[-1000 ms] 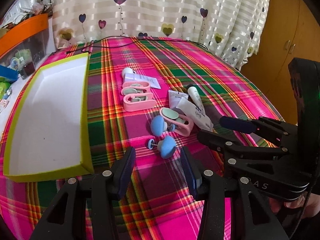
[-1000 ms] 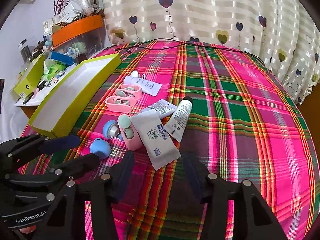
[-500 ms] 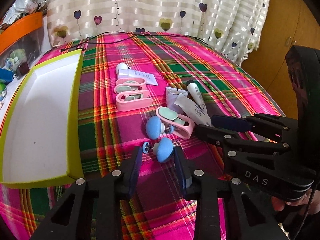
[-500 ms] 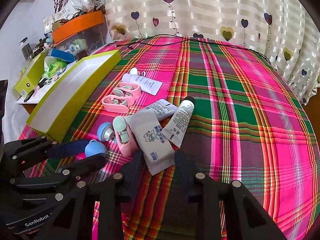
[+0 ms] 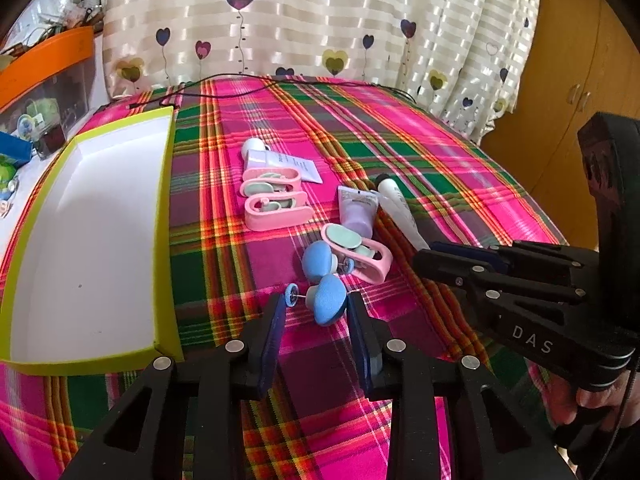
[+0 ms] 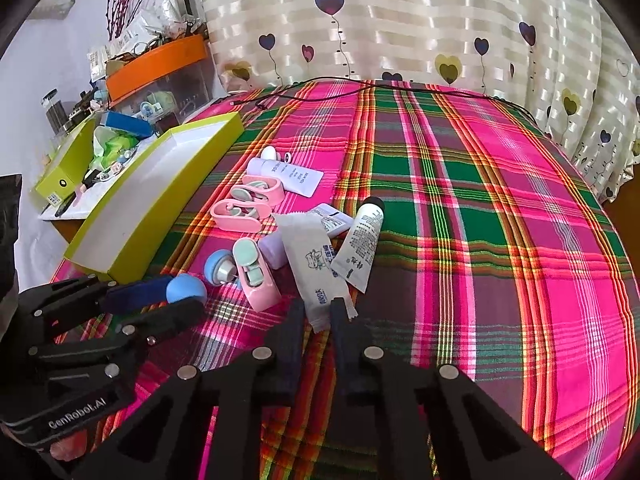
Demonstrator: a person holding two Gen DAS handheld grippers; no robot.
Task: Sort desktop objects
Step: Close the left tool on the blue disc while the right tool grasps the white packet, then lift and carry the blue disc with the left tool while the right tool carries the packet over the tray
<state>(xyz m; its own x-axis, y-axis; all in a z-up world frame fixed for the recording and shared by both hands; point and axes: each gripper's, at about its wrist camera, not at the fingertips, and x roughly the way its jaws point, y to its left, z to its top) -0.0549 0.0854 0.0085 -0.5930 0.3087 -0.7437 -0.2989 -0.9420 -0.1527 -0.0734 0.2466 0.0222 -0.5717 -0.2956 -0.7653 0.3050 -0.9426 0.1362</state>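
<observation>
plaid cloth (image 5: 248, 256); left tool (image 5: 316, 314) half hides blue knob (image 5: 326, 300).

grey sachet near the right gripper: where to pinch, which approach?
Pinch the grey sachet at its near serrated end, coming low from the near edge. It lies flat with that end free on the cloth, already between the right gripper fingers; its far end overlaps the tubes.

"DAS" in pale letters on the right gripper (image 5: 460, 258) body seen from the left wrist view, "GenRobot.AI" on the left gripper (image 6: 176, 300) body seen from the right wrist view, print on the tubes and grey sachet (image 6: 316, 268) too small to read
</observation>
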